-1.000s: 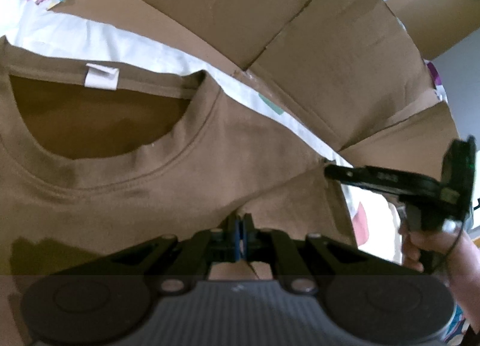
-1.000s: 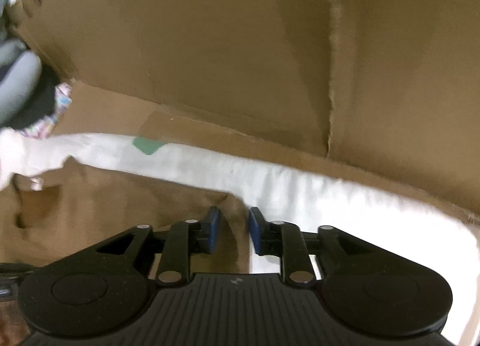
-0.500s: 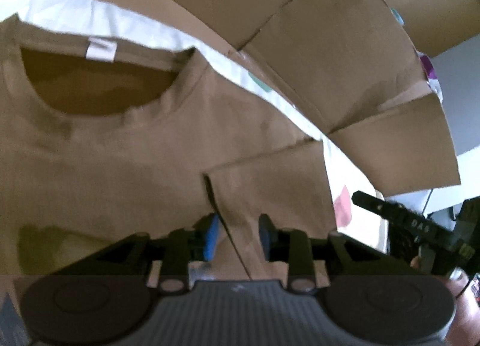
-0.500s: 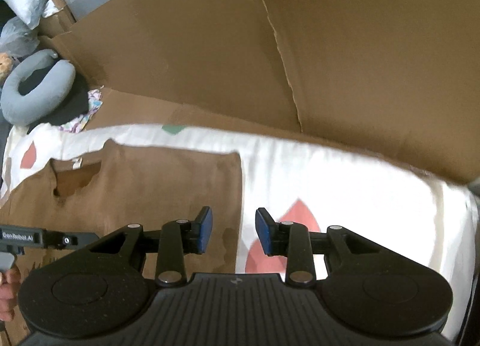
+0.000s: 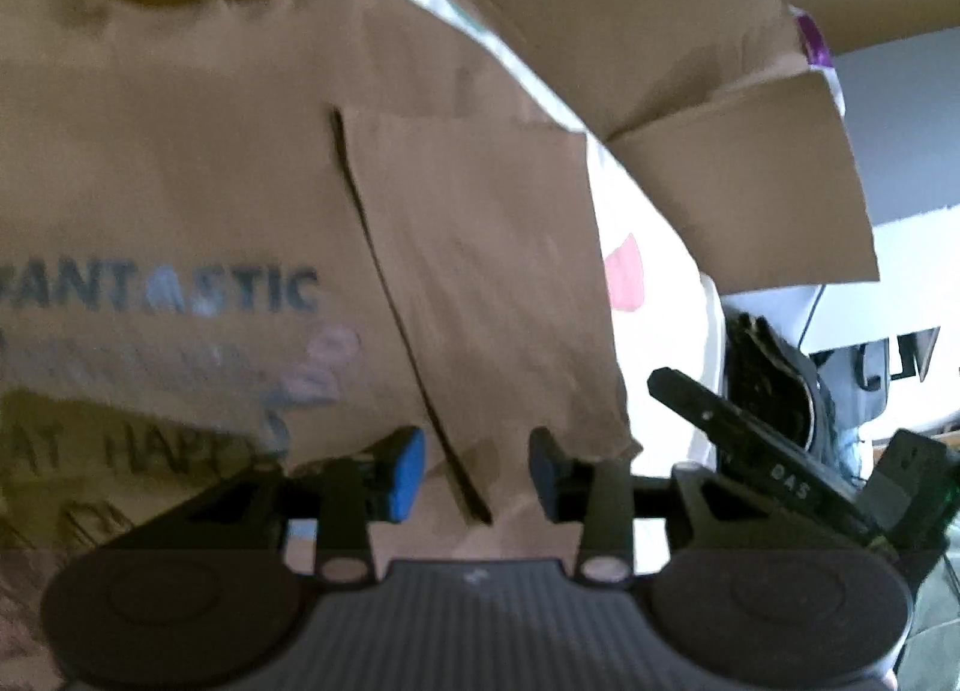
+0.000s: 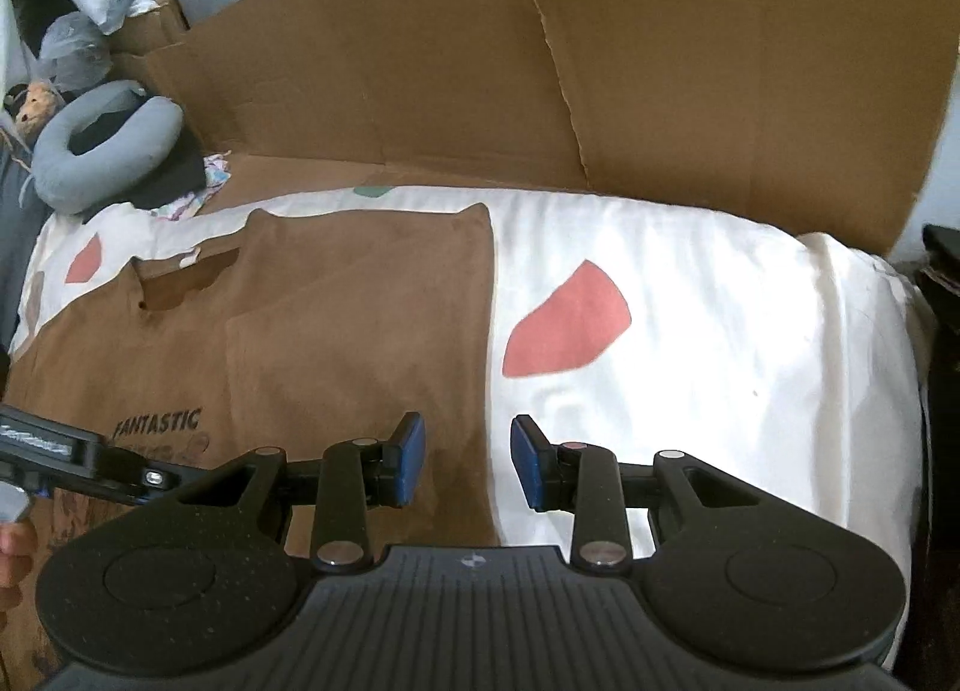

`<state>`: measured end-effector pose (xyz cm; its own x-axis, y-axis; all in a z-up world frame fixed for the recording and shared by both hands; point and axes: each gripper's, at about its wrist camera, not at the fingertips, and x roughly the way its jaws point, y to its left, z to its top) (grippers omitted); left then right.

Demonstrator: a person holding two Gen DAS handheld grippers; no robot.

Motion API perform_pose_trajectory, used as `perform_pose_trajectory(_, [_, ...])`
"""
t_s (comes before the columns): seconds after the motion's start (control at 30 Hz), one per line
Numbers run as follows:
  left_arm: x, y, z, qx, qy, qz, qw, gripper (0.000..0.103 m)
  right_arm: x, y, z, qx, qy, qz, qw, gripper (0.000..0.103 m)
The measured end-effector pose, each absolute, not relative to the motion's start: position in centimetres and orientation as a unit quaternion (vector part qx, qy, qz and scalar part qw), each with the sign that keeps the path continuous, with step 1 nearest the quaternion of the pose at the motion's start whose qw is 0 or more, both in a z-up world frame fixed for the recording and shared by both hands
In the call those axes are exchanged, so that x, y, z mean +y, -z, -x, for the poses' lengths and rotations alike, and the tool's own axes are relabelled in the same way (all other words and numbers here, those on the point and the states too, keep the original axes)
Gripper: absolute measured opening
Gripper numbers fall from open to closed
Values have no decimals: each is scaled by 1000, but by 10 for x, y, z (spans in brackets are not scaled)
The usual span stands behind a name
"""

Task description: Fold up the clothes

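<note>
Cardboard (image 6: 660, 61) walls the bed (image 6: 720, 331); my left gripper (image 5: 477, 466) and right gripper (image 6: 468, 466) hang parted, empty, over the brown shirt (image 6: 360, 343), whose folded-in sleeve (image 5: 480, 271) could spring open near the bed's right edge.

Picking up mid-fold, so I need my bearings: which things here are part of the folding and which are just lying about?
Job: brown T-shirt, left gripper, right gripper, both open.
Lying about: cardboard, grey neck pillow, white sheet underneath.
</note>
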<state>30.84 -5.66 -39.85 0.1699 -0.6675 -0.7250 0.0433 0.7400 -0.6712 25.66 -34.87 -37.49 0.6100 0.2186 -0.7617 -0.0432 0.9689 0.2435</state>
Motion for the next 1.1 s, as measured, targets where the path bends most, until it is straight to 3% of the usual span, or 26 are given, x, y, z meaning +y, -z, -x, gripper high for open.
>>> perform_pose_trajectory(0.43, [-79, 417, -296, 601, 232, 309, 699, 40, -350, 395, -207, 454, -60, -94, 884, 38])
perform_pose_trajectory(0.47, [-80, 415, -294, 601, 230, 308, 701, 36, -348, 397, -208, 455, -61, -88, 884, 38])
perform_pose_trajectory(0.53, [-81, 412, -292, 600, 226, 297, 707, 7, -345, 400, -209, 455, -62, -79, 885, 38])
perform_pose_trajectory(0.57, [-80, 409, -291, 601, 225, 293, 709, 6, -344, 401, -210, 456, -61, -76, 885, 38])
perform_pose_trajectory(0.8, [-72, 384, -284, 586, 218, 266, 734, 5, -345, 409, -214, 459, -42, -66, 885, 34])
perform_pose_trajectory(1.1, [-73, 397, -281, 616, 218, 212, 727, 9, -343, 410, -213, 460, -37, -62, 885, 34])
